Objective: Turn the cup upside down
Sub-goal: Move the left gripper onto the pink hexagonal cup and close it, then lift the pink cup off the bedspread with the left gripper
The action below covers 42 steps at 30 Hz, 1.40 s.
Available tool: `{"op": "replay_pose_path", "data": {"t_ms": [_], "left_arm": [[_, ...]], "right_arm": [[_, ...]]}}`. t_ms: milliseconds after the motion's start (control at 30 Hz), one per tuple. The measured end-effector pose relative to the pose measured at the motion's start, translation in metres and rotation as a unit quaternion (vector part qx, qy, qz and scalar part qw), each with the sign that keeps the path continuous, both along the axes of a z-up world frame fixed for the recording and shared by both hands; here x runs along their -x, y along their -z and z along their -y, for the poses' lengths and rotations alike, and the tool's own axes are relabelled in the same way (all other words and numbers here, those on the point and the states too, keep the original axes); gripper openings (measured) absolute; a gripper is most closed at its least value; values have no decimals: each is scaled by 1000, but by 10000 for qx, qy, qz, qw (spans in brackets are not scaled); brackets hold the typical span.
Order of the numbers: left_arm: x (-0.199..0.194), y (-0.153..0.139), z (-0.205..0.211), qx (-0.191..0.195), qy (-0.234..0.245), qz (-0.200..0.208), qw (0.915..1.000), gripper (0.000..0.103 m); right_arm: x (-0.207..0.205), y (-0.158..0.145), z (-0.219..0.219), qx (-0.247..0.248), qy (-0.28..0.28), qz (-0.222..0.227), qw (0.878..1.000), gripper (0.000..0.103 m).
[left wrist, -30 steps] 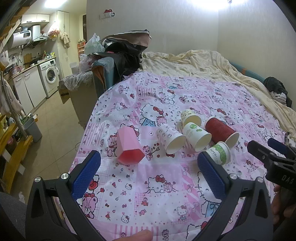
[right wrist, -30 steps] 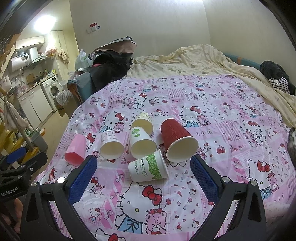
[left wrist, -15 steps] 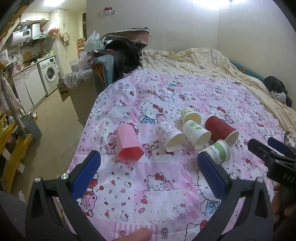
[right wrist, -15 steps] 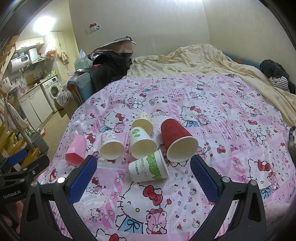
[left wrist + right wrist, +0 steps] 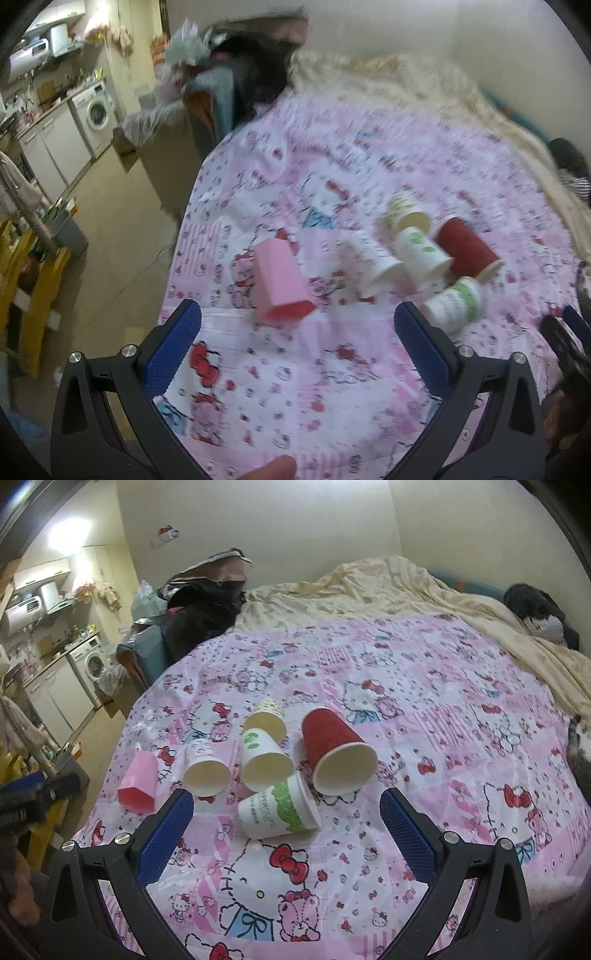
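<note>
My left gripper hangs over the near edge of the bed, jaws spread wide with nothing between the blue pads. The left wrist view is smeared with blur, so fine print is lost there. My right gripper is likewise wide apart and empty, hovering above the near part of the Hello Kitty bedsheet.

Six cups lie tipped on their sides on that sheet, all towards its left half. The pink faceted cup lies alone, closest to the left edge of the bed, mouth turned towards me; from the right wrist it is at, and it sits just ahead of the gap in my left jaws. To its right is a white cup, mouth facing me. Just beside that lies a white cup with green leaves, and touching its far end a small cream patterned cup. The red ribbed cup is the farthest to the right of the cluster, its wide pale mouth angled towards me. Nearest to my right jaws lies the white cup with a green band, base pointing left, its rim right up against the red cup and the leaf cup.

A cream blanket covers the far side of the bed. Past the left edge there is a washing machine in the kitchen corner.
</note>
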<state>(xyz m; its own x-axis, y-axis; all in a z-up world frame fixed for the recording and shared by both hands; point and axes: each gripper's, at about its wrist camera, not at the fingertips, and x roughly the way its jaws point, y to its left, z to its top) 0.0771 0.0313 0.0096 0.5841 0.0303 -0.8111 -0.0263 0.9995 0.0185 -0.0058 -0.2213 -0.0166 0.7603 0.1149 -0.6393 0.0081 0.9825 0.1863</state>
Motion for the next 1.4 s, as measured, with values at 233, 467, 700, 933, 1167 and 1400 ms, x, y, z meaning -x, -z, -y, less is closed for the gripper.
{"op": "replay_pose_path", "data": {"t_ms": [233,467,700,933,1167,1400], "left_arm": [[-72,25,-32,547,-683,-1010,9910,103],[-117,81,-29,666,-991,-2014,9722,102],[-123,122,-14,411,-907,-2478,9637,91],[-129,139,-14,497,-938,-2598,9598,66],[-124,136,-17,468,-1009,-2595,9593,62],[-102,102,-12,545,-945,-2385,9650,62]], "right_arm": [[-11,8,16,-171,288,-272,9991,103],[-18,14,22,-195,381,-446,9981,103],[-19,16,25,-182,432,-483,9977,103],[-19,18,23,-193,402,-541,9975,103],[-19,18,23,-193,399,-536,9976,103],[-16,14,24,-189,376,-510,9978,103]]}}
